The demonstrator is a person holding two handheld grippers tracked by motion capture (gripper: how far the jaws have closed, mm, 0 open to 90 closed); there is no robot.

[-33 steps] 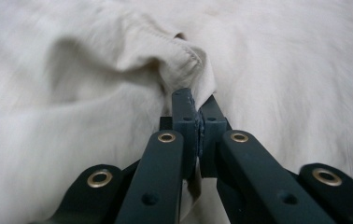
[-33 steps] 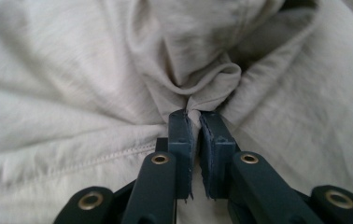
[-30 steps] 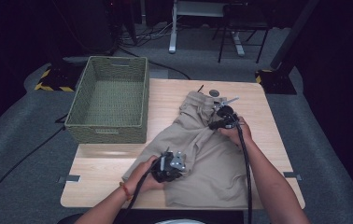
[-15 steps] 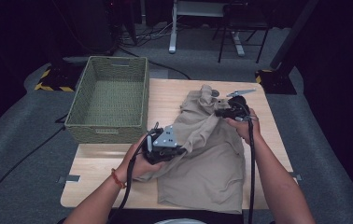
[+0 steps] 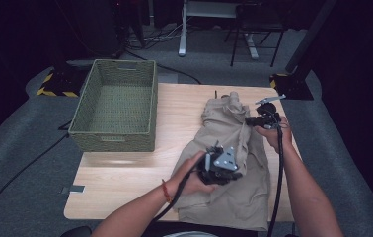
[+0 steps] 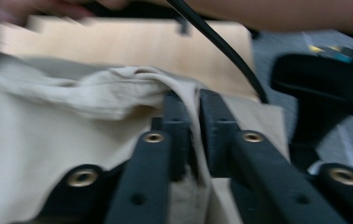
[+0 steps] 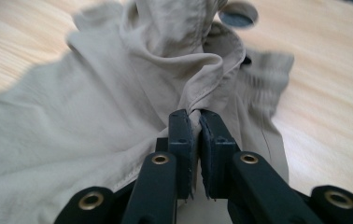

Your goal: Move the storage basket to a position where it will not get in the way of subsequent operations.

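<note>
Beige cotton garment (image 5: 234, 163), looks like trousers or shorts, lies crumpled on the right half of the light wooden surface (image 5: 125, 173). It runs from the far edge down to the near edge, with its near part hanging slightly past the edge.

Left tool (image 5: 217, 150) is over the middle of the garment, in the person's left hand (image 5: 192, 173). The left gripper view shows a fold of beige cloth (image 6: 191, 105) pinched between the two black jaws, which have just been easing apart a little. The pads press on the cloth with only a narrow gap, so it is clenched on the garment. That view is motion-blurred.

Right tool (image 5: 247, 120) is near the far right of the garment, in the right hand (image 5: 273, 133). In the right gripper view the jaws are clamped tight on a stitched hem fold (image 7: 195, 114), and the cloth is bunched and lifted above the grip. A buttonhole or eyelet (image 7: 237, 18) shows on the waistband end beyond it.

Green woven rectangular basket (image 5: 113, 111) sits on the left far part of the surface, well apart from the garment. Black cables (image 5: 278, 187) trail from both tools toward the person.
</note>
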